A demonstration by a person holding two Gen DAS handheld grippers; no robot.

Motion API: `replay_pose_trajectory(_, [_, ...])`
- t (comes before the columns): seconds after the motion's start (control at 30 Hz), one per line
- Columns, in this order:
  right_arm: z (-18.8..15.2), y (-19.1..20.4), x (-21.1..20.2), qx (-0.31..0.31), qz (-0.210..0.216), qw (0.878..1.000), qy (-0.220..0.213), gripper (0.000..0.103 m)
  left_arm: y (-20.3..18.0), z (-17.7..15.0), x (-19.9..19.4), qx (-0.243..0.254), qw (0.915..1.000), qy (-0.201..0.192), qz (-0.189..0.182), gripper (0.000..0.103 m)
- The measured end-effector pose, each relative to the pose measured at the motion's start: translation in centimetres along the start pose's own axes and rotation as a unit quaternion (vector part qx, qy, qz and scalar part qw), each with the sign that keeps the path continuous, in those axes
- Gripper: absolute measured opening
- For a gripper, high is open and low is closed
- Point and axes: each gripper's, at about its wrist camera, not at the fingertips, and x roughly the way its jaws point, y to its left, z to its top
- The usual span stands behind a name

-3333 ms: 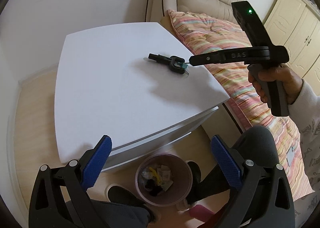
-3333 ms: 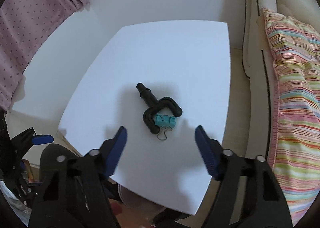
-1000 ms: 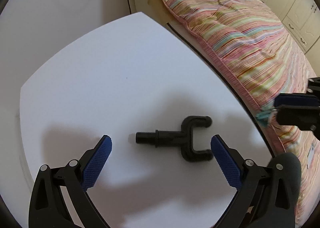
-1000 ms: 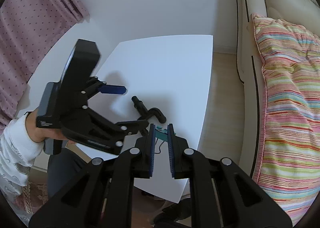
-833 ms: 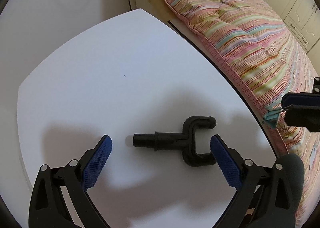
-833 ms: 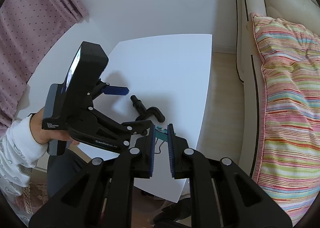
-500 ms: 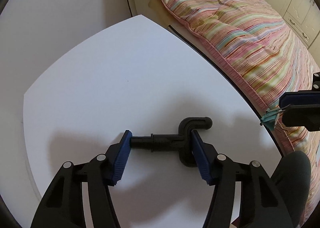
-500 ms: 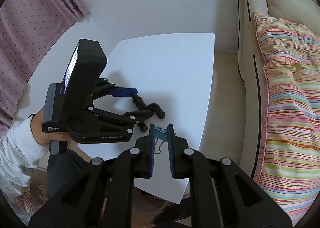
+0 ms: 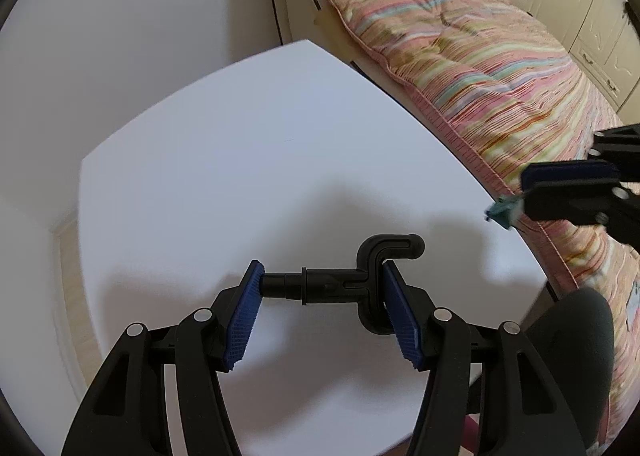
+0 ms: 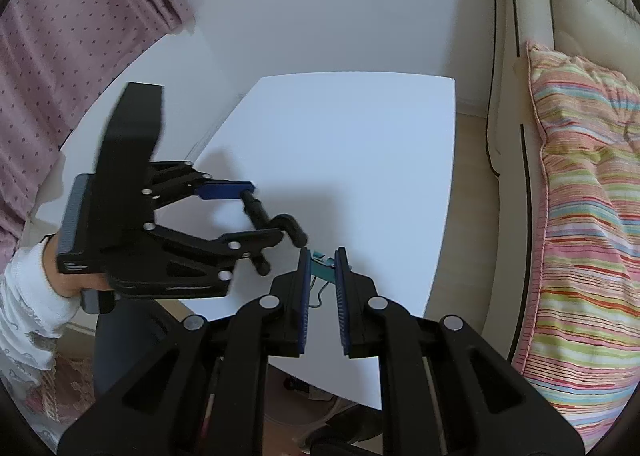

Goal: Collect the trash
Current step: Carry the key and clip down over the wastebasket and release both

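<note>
Closing in from wide open, the left gripper has clamped end to end on the black plastic fork-ended fitting and raised it a little off the white square table.

Largest first: the table is now bare of loose items, with the striped pink quilt along its right edge. The left gripper's blue pads press the fitting's round stem tip on the left and the back of its fork on the right, so the piece spans the jaws crosswise, near the table's near edge. The right gripper, unmoved at the right, is clenched tight on the small teal binder clip, its wire loop hanging below. With both pieces of trash in hand, carrying them to a bin looks like what remains; no bin shows in either view.
</note>
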Motion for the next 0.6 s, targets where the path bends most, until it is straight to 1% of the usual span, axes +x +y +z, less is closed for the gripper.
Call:
replay_pose_trajectory(0.17, [-0.5, 2.1, -0.7, -0.022, -0.003, 1.0, -0.004, 0.011, 0.1, -2.1, -3.3, -0.003, 0.9997, -0.023, 0.002, 0.058])
replay_pose_trajectory(0.33, [-1.9, 4.6, -1.9, -0.048, -0.007, 0.999, -0.013, 0.011, -0.3, -4.8, -6.7, -0.005, 0.9988, -0.048, 0.005, 0.058])
replay_pose_trajectory(0.47, [-3.1, 6.1, -2.6, -0.061, -0.007, 0.998, -0.017, 0.011, -0.7, -6.8, -8.7, -0.012, 0.9977, -0.066, 0.003, 0.058])
replay_pose_trajectory(0.6, [-4.7, 7.7, -3.4, -0.073, 0.0, 0.997, -0.022, 0.011, -1.4, -8.6, -10.0, -0.016, 0.9971, -0.074, 0.0, 0.058])
